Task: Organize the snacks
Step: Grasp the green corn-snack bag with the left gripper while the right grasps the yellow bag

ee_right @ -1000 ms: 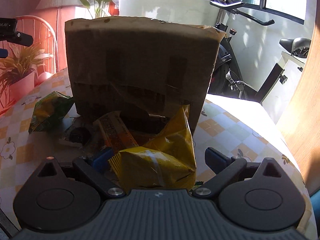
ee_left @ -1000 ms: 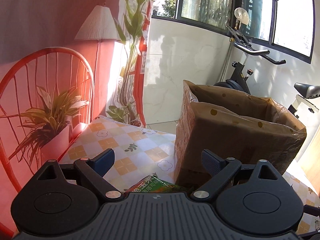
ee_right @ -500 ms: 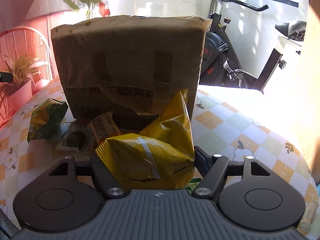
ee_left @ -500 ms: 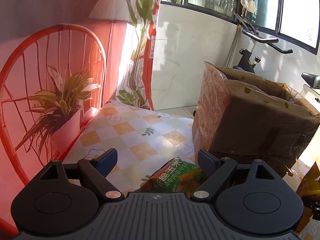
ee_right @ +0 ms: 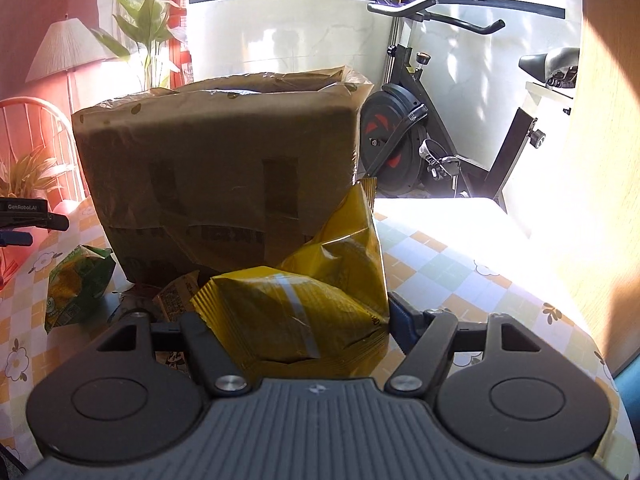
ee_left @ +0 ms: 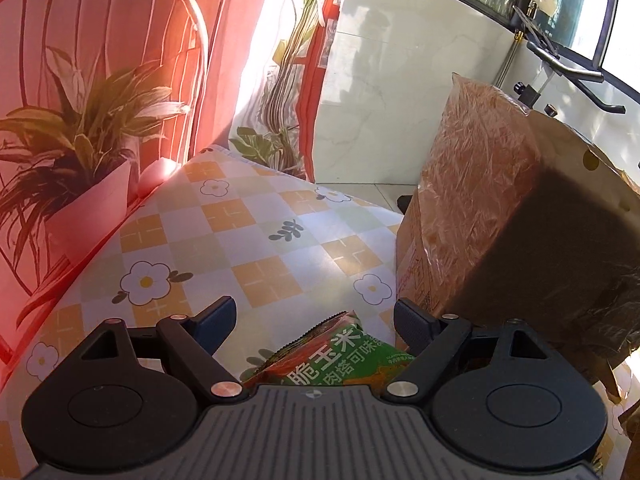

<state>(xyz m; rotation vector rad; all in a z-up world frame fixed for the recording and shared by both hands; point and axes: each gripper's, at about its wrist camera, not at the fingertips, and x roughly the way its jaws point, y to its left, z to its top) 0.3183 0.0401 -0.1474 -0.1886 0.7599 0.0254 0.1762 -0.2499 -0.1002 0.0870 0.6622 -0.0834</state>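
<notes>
My right gripper is shut on a yellow snack bag and holds it raised in front of the open cardboard box. My left gripper is open above a green and orange snack bag that lies on the table between its fingers, just left of the box. The same green bag shows at the left of the right wrist view. An orange snack packet and other wrappers lie at the foot of the box.
The table has a checked flower-print cloth. A potted plant and a red chair back stand at the table's left edge. An exercise bike stands behind the table. A wooden panel is at the right.
My right gripper closed on the yellow bag and lifted it, so the box's open top now shows. My left gripper moved down and left toward the green bag.
</notes>
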